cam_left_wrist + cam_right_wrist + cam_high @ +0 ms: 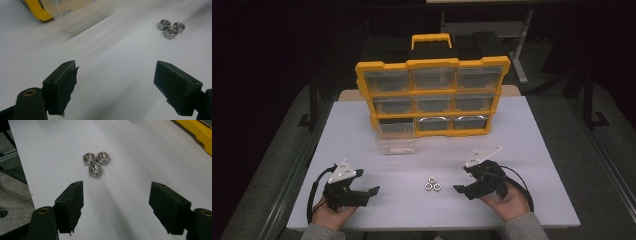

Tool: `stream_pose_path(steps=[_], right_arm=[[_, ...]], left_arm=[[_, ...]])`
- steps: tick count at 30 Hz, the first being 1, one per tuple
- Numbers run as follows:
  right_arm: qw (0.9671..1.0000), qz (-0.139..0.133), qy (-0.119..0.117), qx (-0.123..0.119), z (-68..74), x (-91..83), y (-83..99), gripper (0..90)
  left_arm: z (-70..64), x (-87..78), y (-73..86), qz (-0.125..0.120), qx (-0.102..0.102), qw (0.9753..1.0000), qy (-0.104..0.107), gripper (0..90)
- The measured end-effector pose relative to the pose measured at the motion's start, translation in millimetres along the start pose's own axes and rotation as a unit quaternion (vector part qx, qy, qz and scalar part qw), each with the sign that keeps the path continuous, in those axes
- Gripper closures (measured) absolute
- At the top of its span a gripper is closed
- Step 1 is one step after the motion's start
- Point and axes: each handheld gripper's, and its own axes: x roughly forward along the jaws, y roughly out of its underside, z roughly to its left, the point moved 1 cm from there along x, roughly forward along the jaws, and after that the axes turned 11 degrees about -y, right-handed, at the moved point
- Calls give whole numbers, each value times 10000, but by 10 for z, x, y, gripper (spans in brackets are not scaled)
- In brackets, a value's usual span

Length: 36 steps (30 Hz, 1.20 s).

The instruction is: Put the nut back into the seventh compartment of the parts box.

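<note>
Left gripper [368,186] fingers [62,85] are spread wide, nothing held; right gripper [462,181] fingers [71,203] likewise released and empty. Both are held low over the white worktop [532,150], pointed inward. Three nuts [432,184] are clustered touching one another between the two grippers, nearer the right one. Further back, a clear drawer [396,145] is seen lying on the worktop just in front of the yellow organizer [432,95], which is stood upright.
</note>
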Motion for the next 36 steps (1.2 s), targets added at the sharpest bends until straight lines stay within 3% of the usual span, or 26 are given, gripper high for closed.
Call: stream_pose_path(steps=[4, 5, 11, 23, 32, 33, 36], right_arm=[[9998, 177, -117, -65, 6, 123, -116, 310], [9997, 191, -146, -61, 5, 142, -132, 319], [9988, 357, -339, -77, -11, 303, -213, 368], [9942, 847, -564, -344, -19, 639, -268, 531], [9918, 1041, -541, -508, -3, 762, -288, 624], [9917, 1058, -532, -508, -1, 768, -289, 633], [9909, 1130, -462, -565, 6, 804, -287, 651]], left_arm=[[14, -5, -8, -29, 141, 9999, -10, 182], [-1, -5, -3, -12, 45, 10000, 12, 183], [-5, -9, -2, 6, 89, 10000, 20, 182], [1, -12, -3, -10, 85, 10000, 19, 181], [10, -27, -2, -18, 43, 10000, -3, 182], [22, -27, -6, -48, 112, 9999, -21, 181], [16, -34, -4, -91, 26, 9999, -32, 182]])
